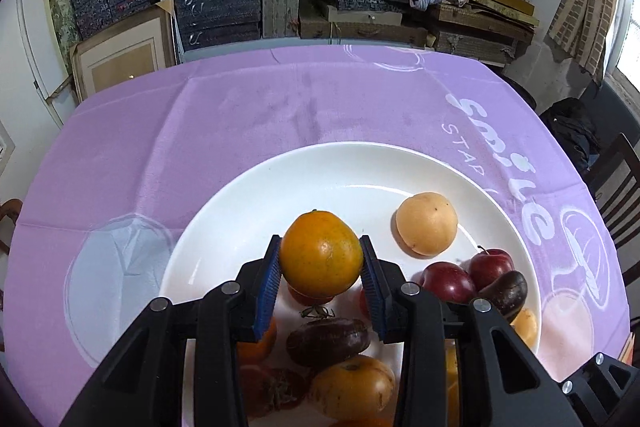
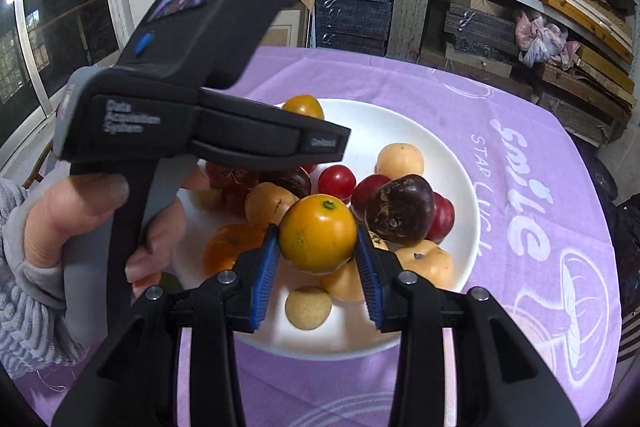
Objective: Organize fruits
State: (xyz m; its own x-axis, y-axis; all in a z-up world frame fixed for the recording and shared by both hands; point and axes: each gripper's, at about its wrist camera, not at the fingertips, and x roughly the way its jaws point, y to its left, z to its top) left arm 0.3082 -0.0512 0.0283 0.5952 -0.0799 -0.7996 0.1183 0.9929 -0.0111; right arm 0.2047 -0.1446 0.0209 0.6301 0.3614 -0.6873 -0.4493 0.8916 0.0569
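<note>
A white plate (image 1: 248, 203) (image 2: 452, 163) on the purple tablecloth holds several fruits. My left gripper (image 1: 320, 261) is shut on an orange fruit (image 1: 321, 253), held above the plate's near half. My right gripper (image 2: 317, 239) is shut on a second orange fruit (image 2: 318, 233) with a green stem scar, over the heap. In the right wrist view the orange held by the left gripper (image 2: 303, 107) peeks out behind that gripper's black body (image 2: 192, 99), which a hand (image 2: 80, 211) holds. On the plate lie a pale peach-coloured fruit (image 1: 426, 223) (image 2: 400, 161), red plums (image 1: 448, 281) (image 2: 337, 182) and dark purple fruits (image 1: 328, 341) (image 2: 400, 209).
The purple tablecloth (image 1: 240, 131) has white "smile" lettering (image 1: 504, 167) on the right. Shelves stacked with flat boxes (image 1: 224, 3) stand behind the table. A dark chair (image 1: 616, 195) is at the right edge. A grey sleeve (image 2: 24, 291) is at lower left in the right wrist view.
</note>
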